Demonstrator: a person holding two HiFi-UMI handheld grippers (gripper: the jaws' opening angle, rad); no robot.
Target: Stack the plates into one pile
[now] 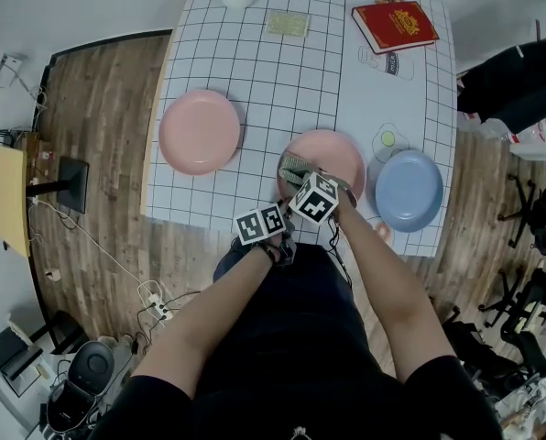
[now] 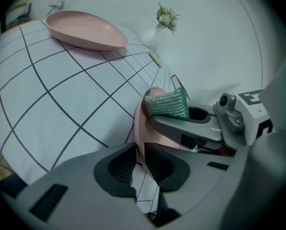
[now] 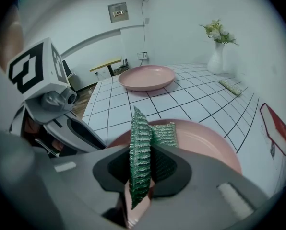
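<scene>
While our left claw (image 2: 139, 162) pinches the rim of a round pink plate (image 3: 205, 143), our right claw (image 3: 140, 176) clamps a glittery green scouring cloth (image 3: 139, 147) over it. Far left of the claws lies a second pink plate (image 1: 200, 131); right, a round blue plate (image 1: 409, 191). Beyond, a white vase (image 3: 216, 61) holds flowers (image 3: 220, 32). A red book (image 1: 394, 24) bears unreadable gold lettering.

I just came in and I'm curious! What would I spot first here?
The sparkly green sponge, pinched in the right claw over a pink plate at the near edge of the table. The left claw grips that plate's rim. A second pink plate sits to the left and a blue plate to the right.
</scene>
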